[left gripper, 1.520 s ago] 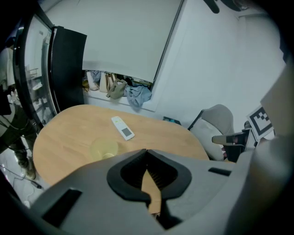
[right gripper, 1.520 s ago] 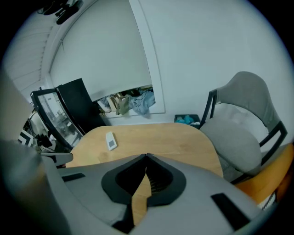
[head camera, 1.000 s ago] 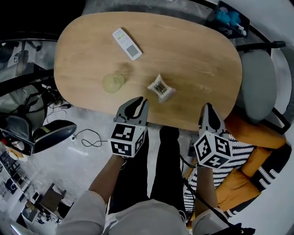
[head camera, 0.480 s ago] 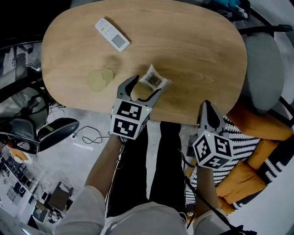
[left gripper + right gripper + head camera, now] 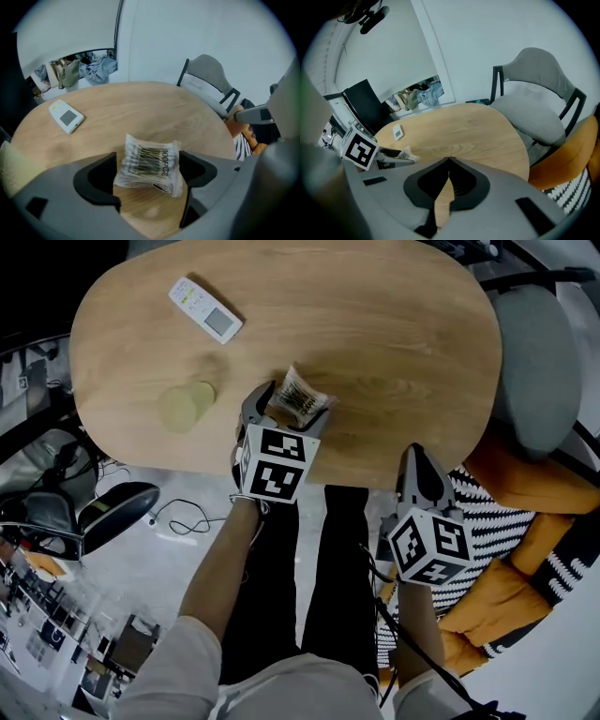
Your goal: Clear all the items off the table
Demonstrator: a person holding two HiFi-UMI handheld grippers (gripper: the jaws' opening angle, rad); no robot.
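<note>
Left tool, jaws just opened wide, straddles the swab packet, clearest in its own view; right tool closed

Clear cotton-swab packet, barcode up, flat near the wooden table's near edge | white remote control, face up, far left | pale translucent round item, left edge

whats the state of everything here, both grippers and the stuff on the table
left gripper, open, jaws have just been opening, packet of cotton swabs between them, not pinched
right gripper, shut, nothing in it
packet of cotton swabs, lying flat on the table
remote, face up on the table, untouched
yellowish round thing, on the table, too blurred to identify
</note>
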